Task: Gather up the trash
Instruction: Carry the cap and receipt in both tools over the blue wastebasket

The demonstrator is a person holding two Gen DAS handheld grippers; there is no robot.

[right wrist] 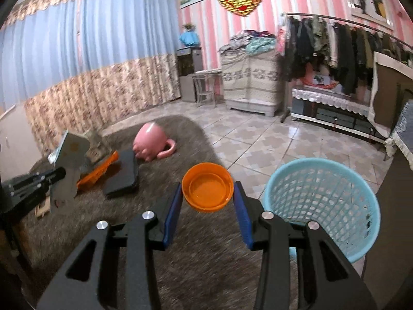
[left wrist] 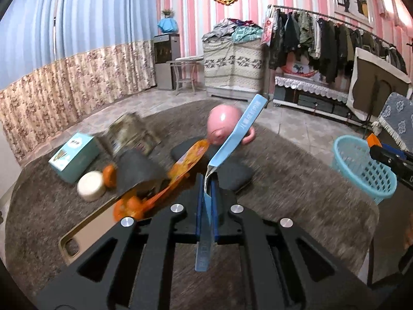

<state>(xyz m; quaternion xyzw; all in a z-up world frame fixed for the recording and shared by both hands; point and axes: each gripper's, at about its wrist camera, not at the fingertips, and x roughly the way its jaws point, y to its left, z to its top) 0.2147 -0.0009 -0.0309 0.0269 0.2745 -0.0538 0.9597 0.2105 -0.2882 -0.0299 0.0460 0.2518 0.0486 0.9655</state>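
Note:
In the left wrist view my left gripper point(left wrist: 207, 183) is shut on a long light-blue wrapper point(left wrist: 238, 131) that sticks up and to the right from its blue pads. From the right wrist view the same left gripper point(right wrist: 60, 175) shows at the far left, with the wrapper's point(right wrist: 68, 165) pale back turned this way. My right gripper point(right wrist: 207, 196) holds a round orange lid point(right wrist: 207, 187) between its pads, hollow side up. Just right of it stands a light-blue mesh basket point(right wrist: 284, 175). That basket point(left wrist: 361, 173) sits at the right in the left wrist view, beside the right gripper point(left wrist: 379, 153).
On the shaggy grey-brown cover point(left wrist: 296, 193) lie a pink mug point(left wrist: 222, 124) on its side, a black pad point(left wrist: 232, 177), an orange wrapper point(left wrist: 180, 170), a teal box point(left wrist: 74, 157), a white round jar point(left wrist: 91, 186) and a phone point(left wrist: 87, 230). Tiled floor and a clothes rack point(left wrist: 322, 44) lie beyond.

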